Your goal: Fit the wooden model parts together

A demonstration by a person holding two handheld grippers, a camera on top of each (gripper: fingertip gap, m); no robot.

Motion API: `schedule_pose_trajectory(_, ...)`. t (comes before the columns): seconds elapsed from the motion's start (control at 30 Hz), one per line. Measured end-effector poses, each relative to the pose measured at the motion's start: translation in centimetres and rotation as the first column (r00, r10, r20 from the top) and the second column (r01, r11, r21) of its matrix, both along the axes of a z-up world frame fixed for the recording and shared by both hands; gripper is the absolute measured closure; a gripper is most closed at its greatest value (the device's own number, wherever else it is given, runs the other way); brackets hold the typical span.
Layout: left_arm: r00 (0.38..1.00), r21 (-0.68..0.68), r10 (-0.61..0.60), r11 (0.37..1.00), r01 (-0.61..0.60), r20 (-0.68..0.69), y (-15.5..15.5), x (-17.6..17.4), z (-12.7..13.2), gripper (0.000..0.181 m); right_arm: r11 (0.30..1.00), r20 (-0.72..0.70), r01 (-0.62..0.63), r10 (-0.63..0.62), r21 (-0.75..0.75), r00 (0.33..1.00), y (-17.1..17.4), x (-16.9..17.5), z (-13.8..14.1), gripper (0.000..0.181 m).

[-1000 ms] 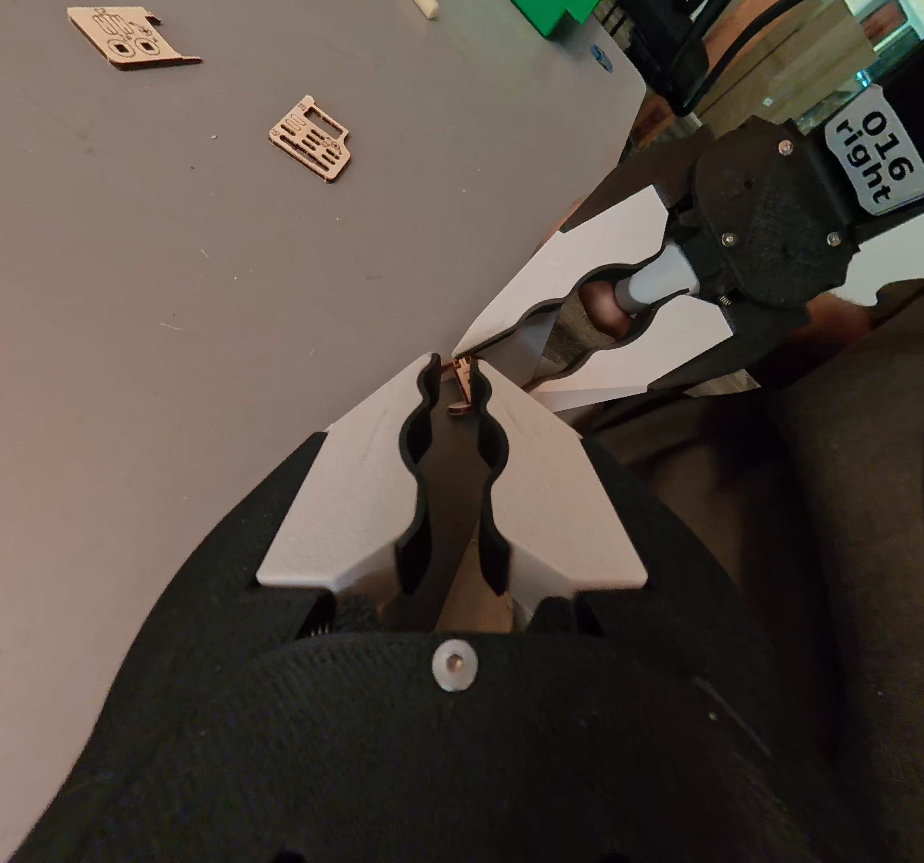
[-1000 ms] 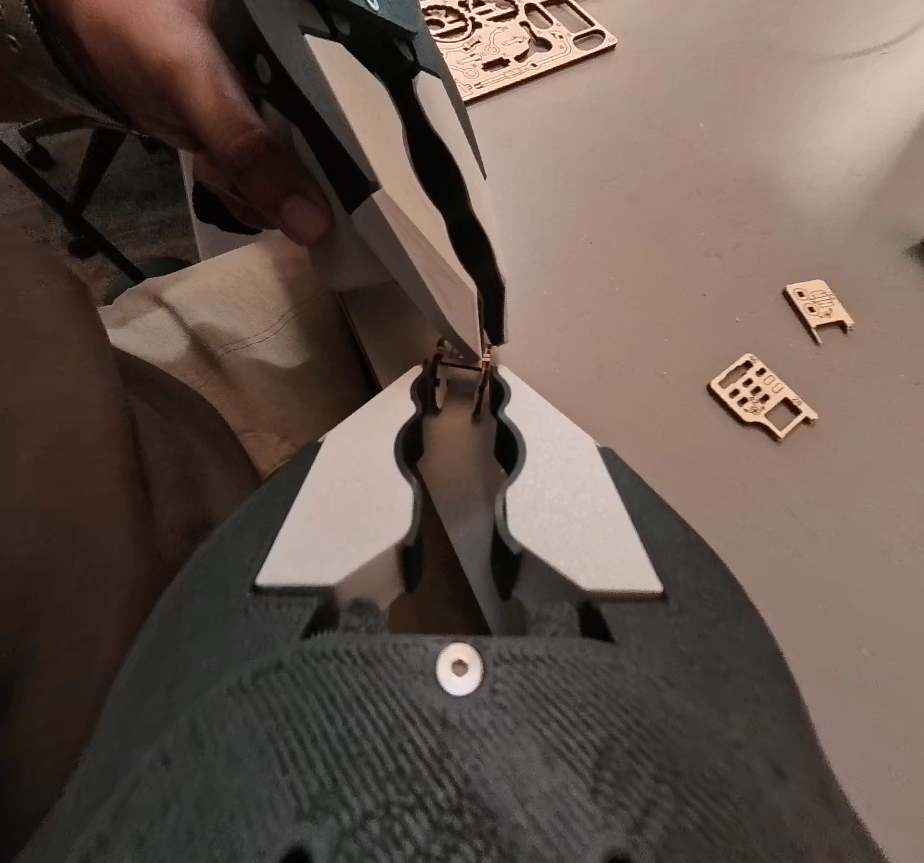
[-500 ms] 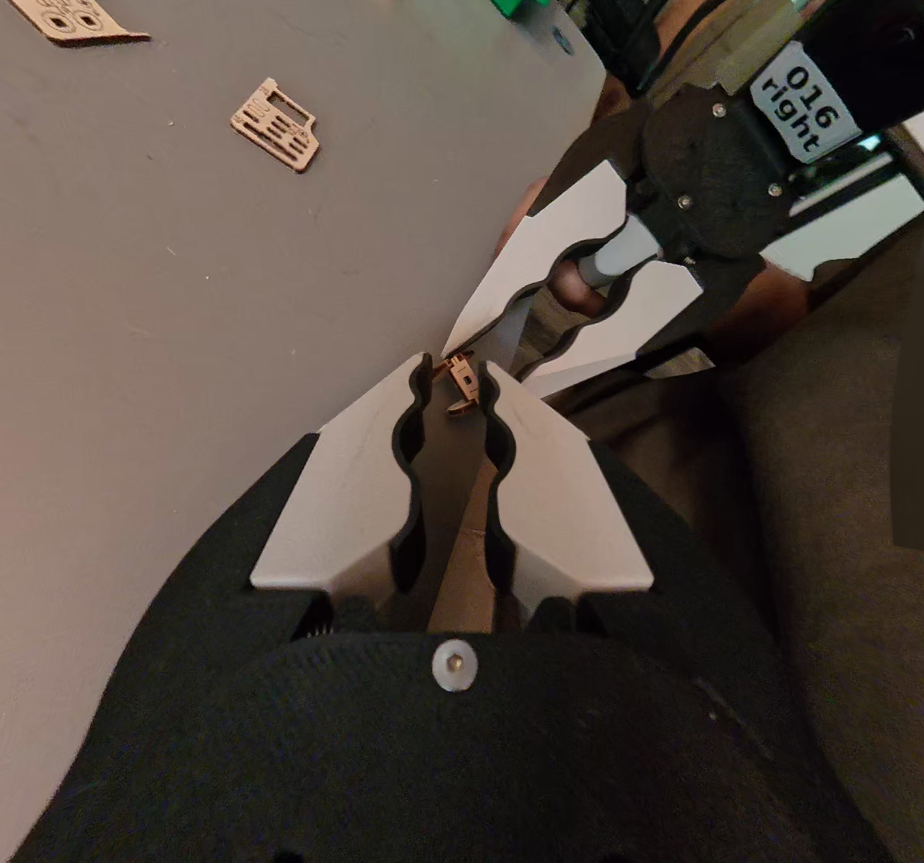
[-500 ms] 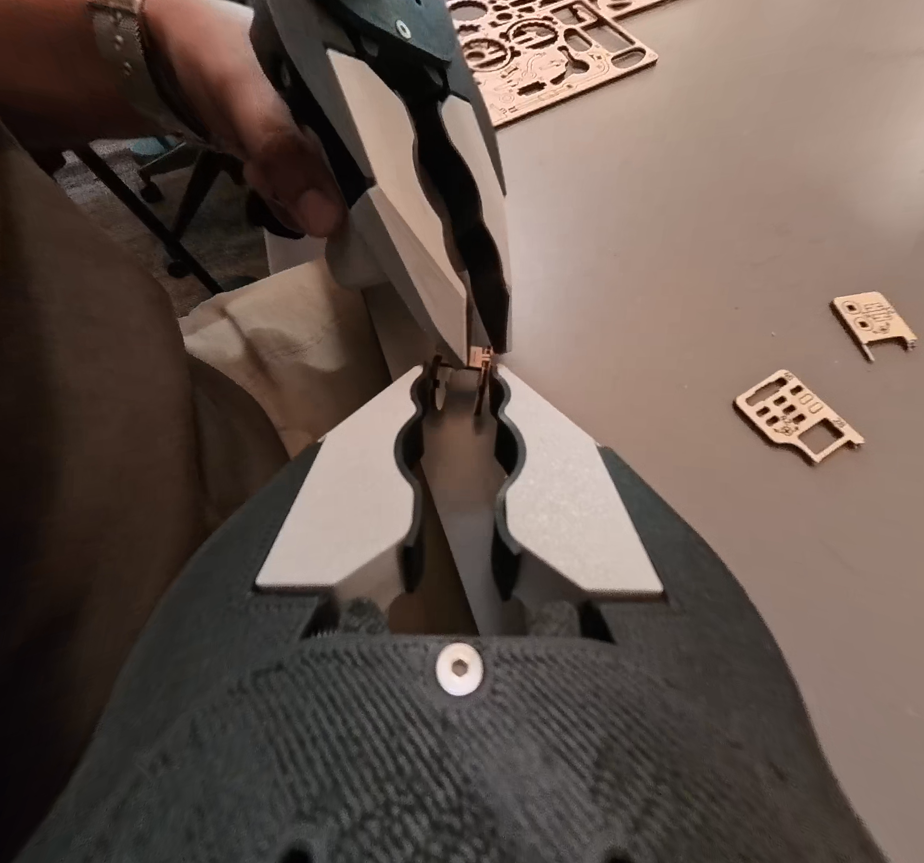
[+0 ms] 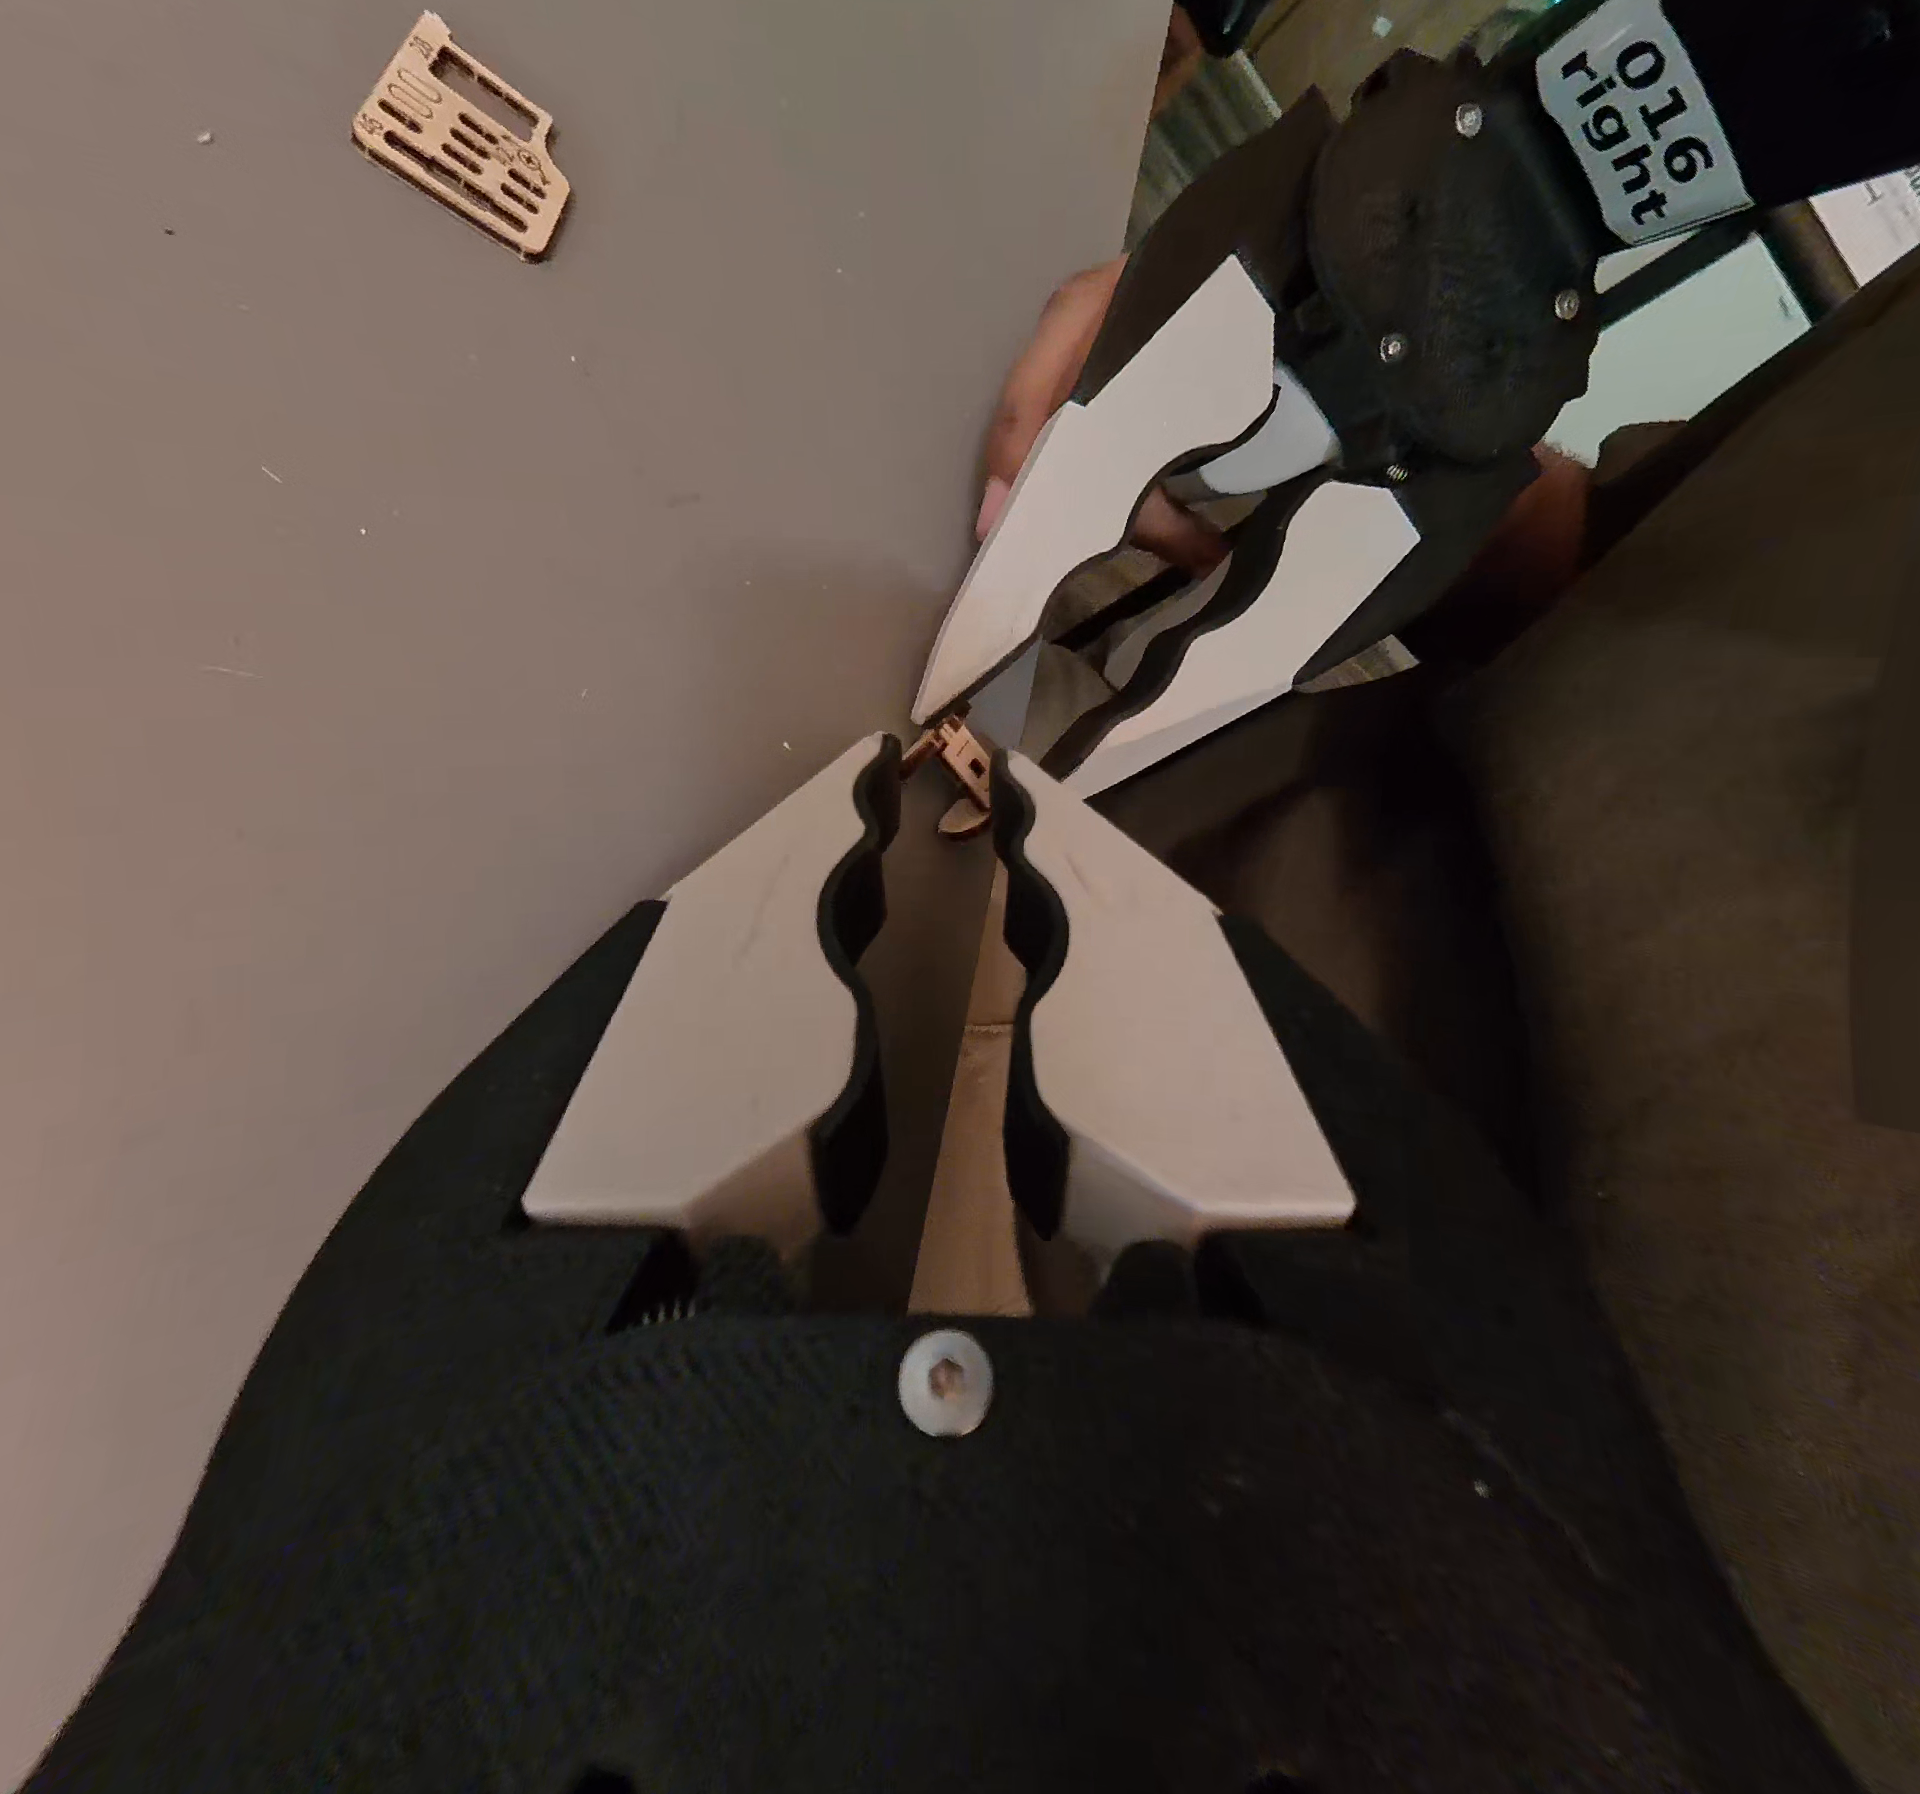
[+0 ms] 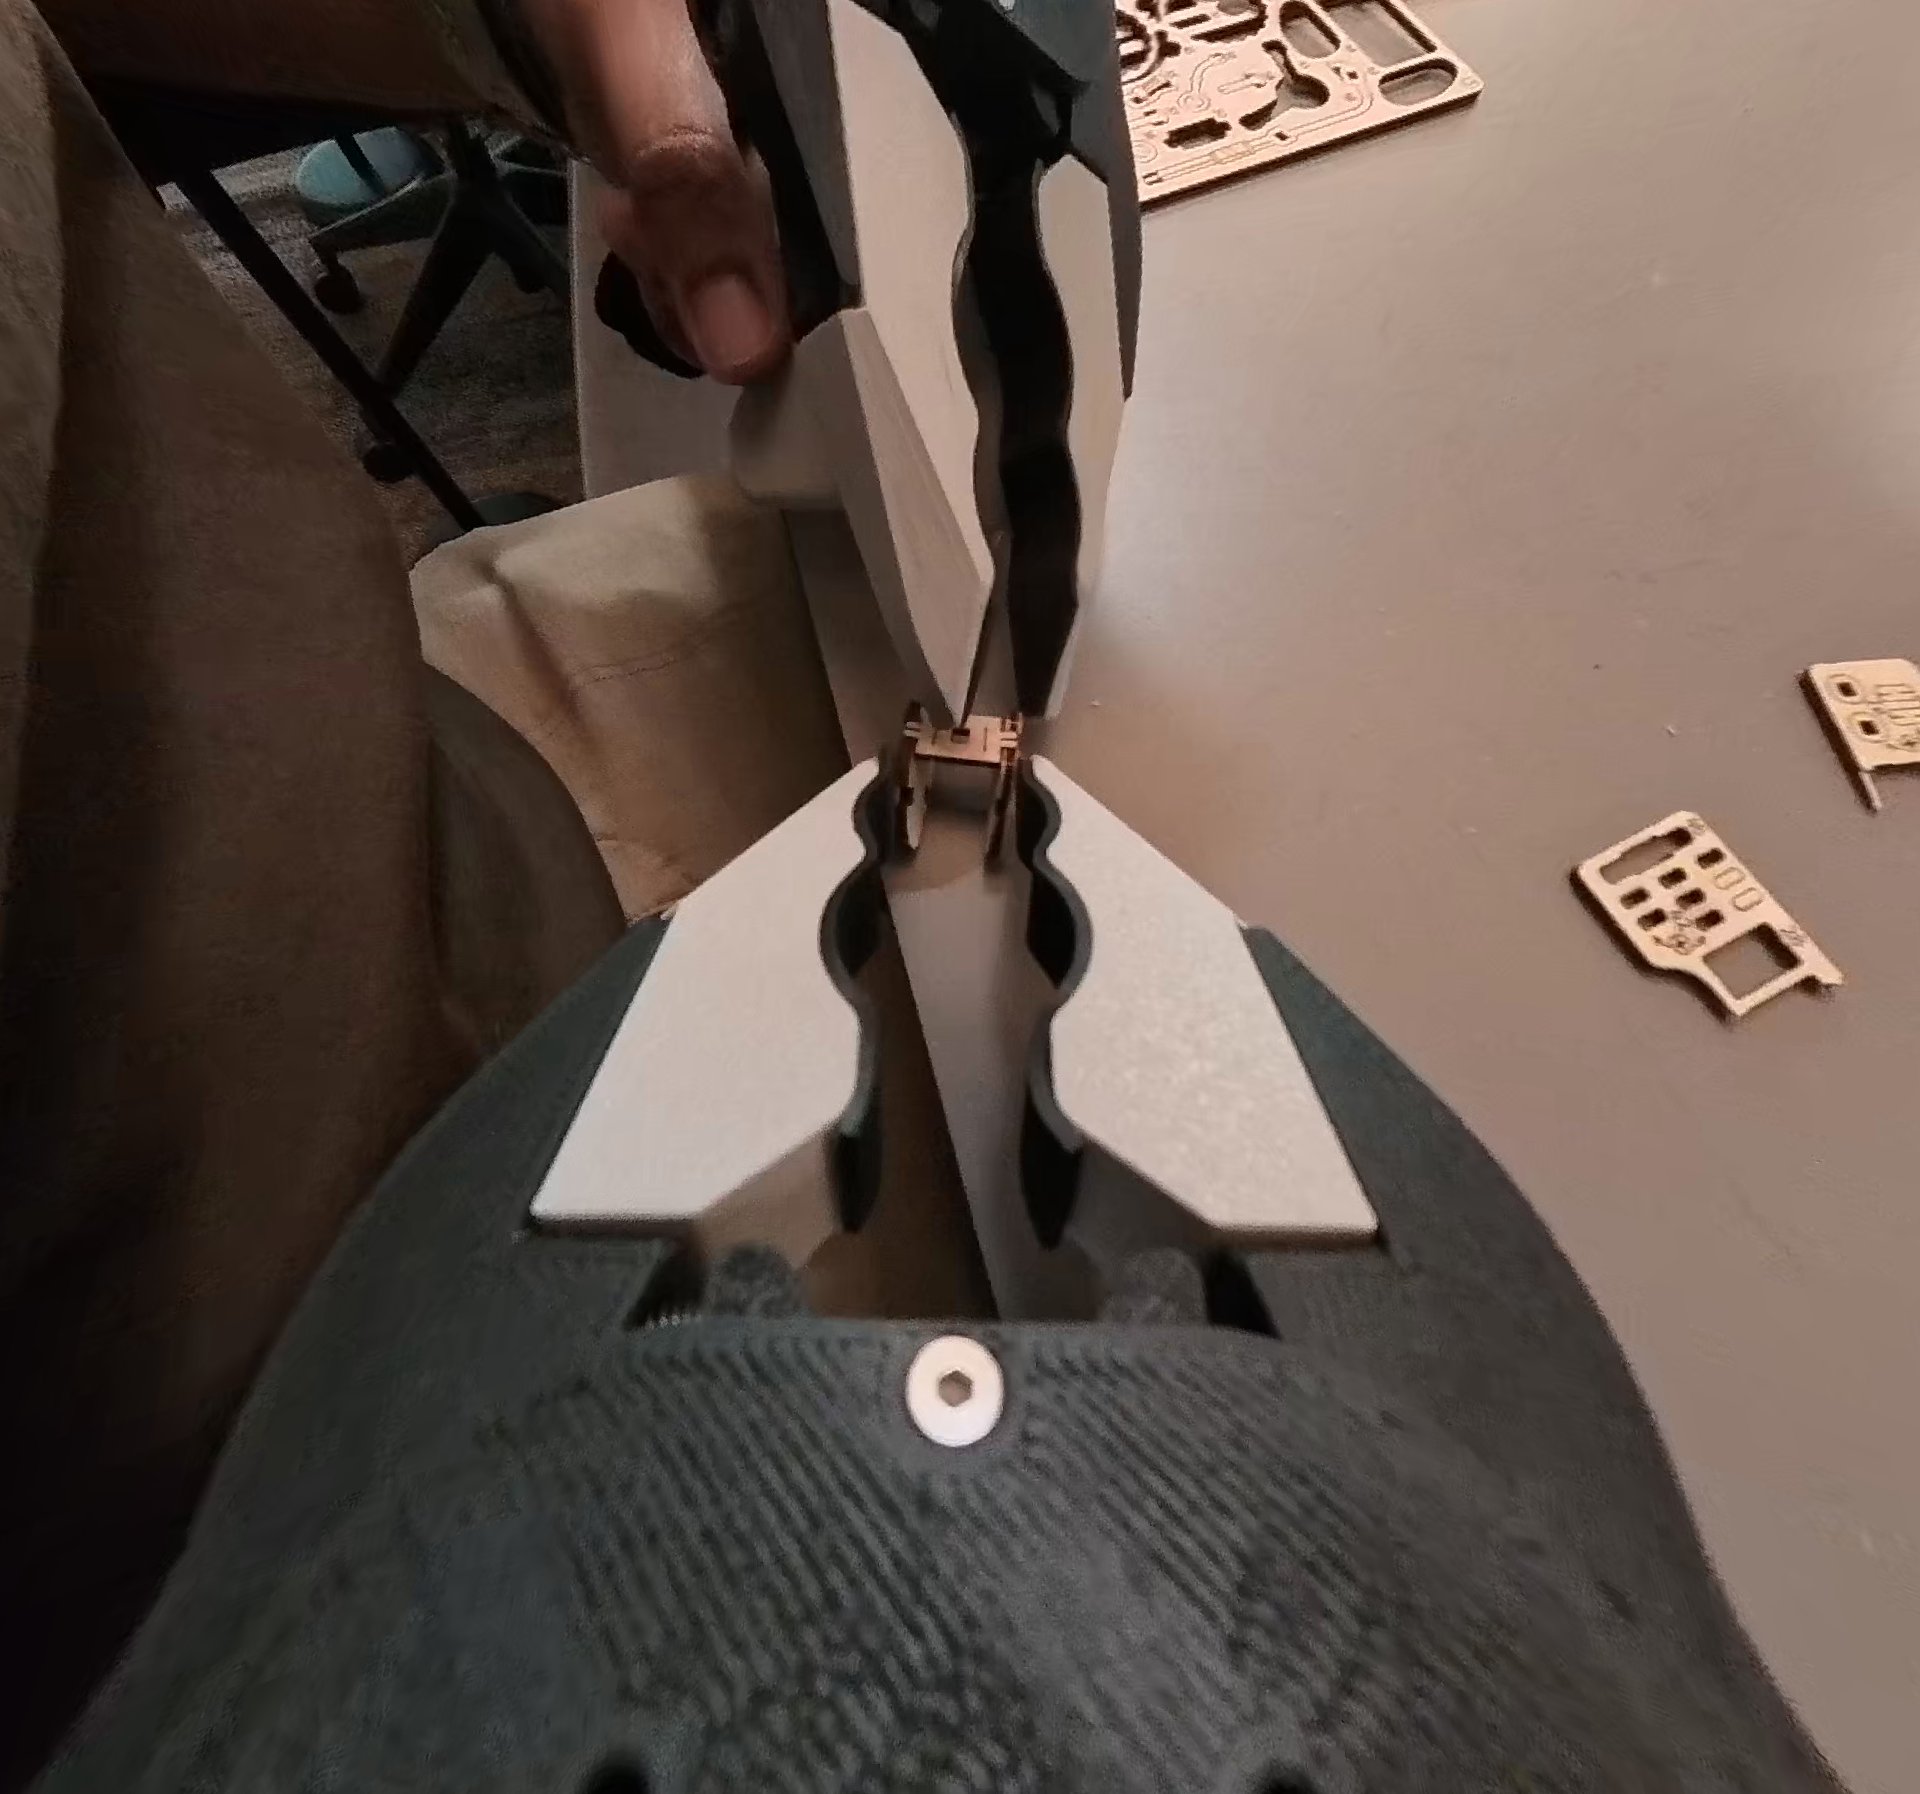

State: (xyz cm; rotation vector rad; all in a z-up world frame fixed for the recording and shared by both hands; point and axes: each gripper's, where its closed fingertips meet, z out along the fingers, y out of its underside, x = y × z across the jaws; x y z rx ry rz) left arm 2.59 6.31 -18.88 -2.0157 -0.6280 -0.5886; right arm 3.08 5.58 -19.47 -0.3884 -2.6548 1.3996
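A small wooden assembly (image 6: 961,752) sits between both grippers, off the edge of the grey table (image 6: 1455,497). It has two thin side plates and a cross piece joining them. My right gripper (image 6: 958,780) is shut on the side plates. My left gripper (image 6: 1006,714) comes down from above, and its tips meet the cross piece. In the left wrist view, my left gripper (image 5: 943,765) pinches the same assembly (image 5: 956,778) at its tips. The right gripper (image 5: 1003,736) reaches in from the upper right.
Two loose wooden cards (image 6: 1704,913) (image 6: 1870,726) lie on the table to the right; one shows in the left wrist view (image 5: 457,134). Punched-out wooden sheets (image 6: 1299,30) lie at the far side. A person's hand (image 6: 675,217) and lap (image 6: 208,809) are on the left. The grippers are tip to tip, or close to it.
The left gripper has swung more upright above the right gripper's tips. The cross piece now shows flat between the two side plates. Both grippers stay shut.
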Motion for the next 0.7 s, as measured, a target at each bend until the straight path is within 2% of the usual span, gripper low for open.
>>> schedule_pose_trajectory(0.13, 0.999, -0.020, -0.001, 1.000, 0.000, -0.048, 0.03, 0.01, -0.21, 0.167, 1.000, -0.004, -0.009, 0.009, 0.004, 1.000, -0.02, 0.04, -0.02, 0.160)
schedule_pose_trajectory(0.7, 0.998, -0.024, -0.004, 1.000, 0.003, -0.057, 0.10, 0.16, -0.31, 0.169, 1.000, -0.008, -0.012, 0.012, 0.008, 1.000, -0.03, 0.09, -0.08, 0.159)
